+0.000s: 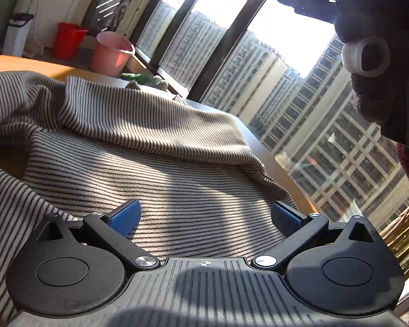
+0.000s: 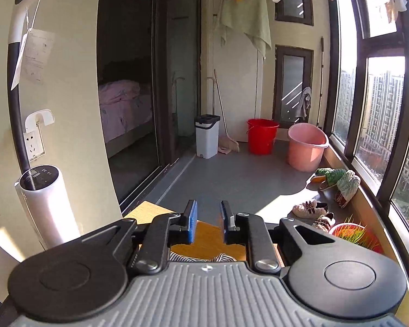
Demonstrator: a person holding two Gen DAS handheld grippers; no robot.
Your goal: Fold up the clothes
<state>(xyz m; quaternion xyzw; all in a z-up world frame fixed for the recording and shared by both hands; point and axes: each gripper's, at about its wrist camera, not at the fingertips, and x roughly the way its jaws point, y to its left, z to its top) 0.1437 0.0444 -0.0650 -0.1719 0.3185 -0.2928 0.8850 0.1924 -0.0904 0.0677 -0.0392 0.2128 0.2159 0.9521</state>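
Note:
A grey-and-black striped garment (image 1: 177,141) lies rumpled over a wooden table (image 1: 19,64), with a thick fold running across its far side. My left gripper (image 1: 204,218) hovers just over the near part of the cloth. Its blue pads (image 1: 125,218) stand wide apart and hold nothing. In the right wrist view my right gripper (image 2: 208,222) is over the bare table (image 2: 207,234), open by a narrow gap with nothing between its pads. A small edge of the striped garment (image 2: 193,259) shows beneath its fingers.
A red bucket (image 2: 261,136), a pink bucket (image 2: 306,150) and a white bin (image 2: 207,136) stand on the grey floor beyond the table. Slippers (image 2: 338,182) and a potted plant (image 2: 354,231) line the window sill. A white tower appliance (image 2: 43,196) stands left. A dark fuzzy sleeve (image 1: 376,54) hangs at upper right.

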